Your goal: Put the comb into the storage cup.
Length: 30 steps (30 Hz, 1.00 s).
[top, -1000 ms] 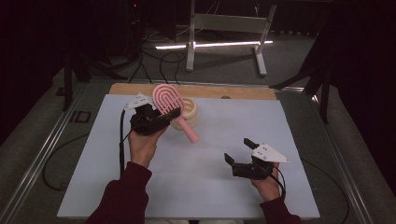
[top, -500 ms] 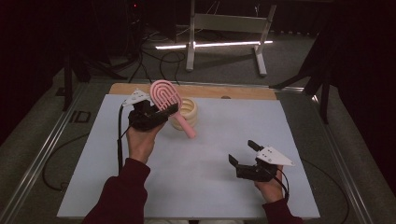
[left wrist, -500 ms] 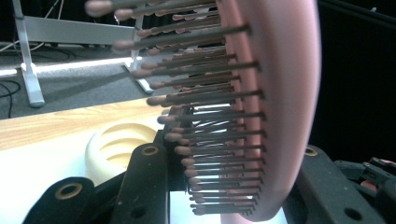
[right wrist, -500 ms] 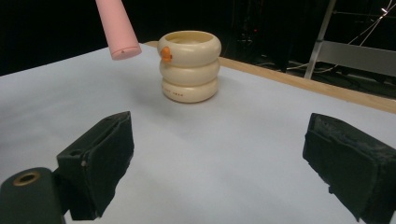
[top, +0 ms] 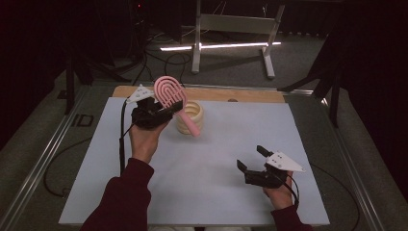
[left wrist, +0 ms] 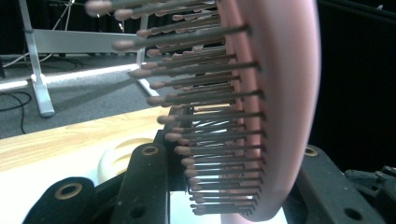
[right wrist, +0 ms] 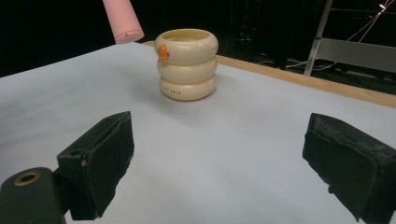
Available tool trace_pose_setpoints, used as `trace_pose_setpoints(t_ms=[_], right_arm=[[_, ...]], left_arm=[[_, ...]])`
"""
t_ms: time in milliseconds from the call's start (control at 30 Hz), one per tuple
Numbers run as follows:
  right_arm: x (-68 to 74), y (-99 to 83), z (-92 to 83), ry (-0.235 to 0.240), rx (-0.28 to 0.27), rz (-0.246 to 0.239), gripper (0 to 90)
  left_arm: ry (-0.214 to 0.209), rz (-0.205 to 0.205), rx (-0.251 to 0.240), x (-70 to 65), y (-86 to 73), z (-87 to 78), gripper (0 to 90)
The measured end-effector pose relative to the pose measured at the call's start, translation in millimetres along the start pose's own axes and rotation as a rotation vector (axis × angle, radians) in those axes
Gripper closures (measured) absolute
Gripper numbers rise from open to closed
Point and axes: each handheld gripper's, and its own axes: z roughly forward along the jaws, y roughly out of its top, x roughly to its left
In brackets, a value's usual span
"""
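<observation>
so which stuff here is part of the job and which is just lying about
In the job:
- pink hairbrush, clamped by the head in the left hand-held gripper
- cream ringed cup

Lying about:
- metal stand on the floor
- floor cables

I'm working in what looks like a lab or recording studio, not a home. My table (top: pixel 192 192) is covered by a plain pale sheet, with a wooden edge (top: pixel 240 94) showing at 12 o'clock. Beyond it stands a bare metal frame (top: pixel 233 29) on grey carpet (top: pixel 298 62), with a strip of light (top: pixel 216 46) along the floor under it. Black cables (top: pixel 159 57) snake across at 11 o'clock (loose, untidy), and dark curtains (top: pixel 370 57) close off the room at 2 o'clock
</observation>
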Motion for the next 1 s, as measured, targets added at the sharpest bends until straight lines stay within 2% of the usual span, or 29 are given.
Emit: trace_pose_setpoints(t_ms=[533, 1000], right_arm=[[-4.7, 0.3, -1.7, -0.002, -0.013, 0.017, 8.7], [-4.6, 0.9, -1.7, -0.004, -0.018, 0.021, 8.7]], left_arm=[[0.019, 0.02, -0.008, 5.9, 9.9, 5.8, 65.1], [0.05, 0.011, -0.002, 15.9, 14.6, 10.3, 65.1]])
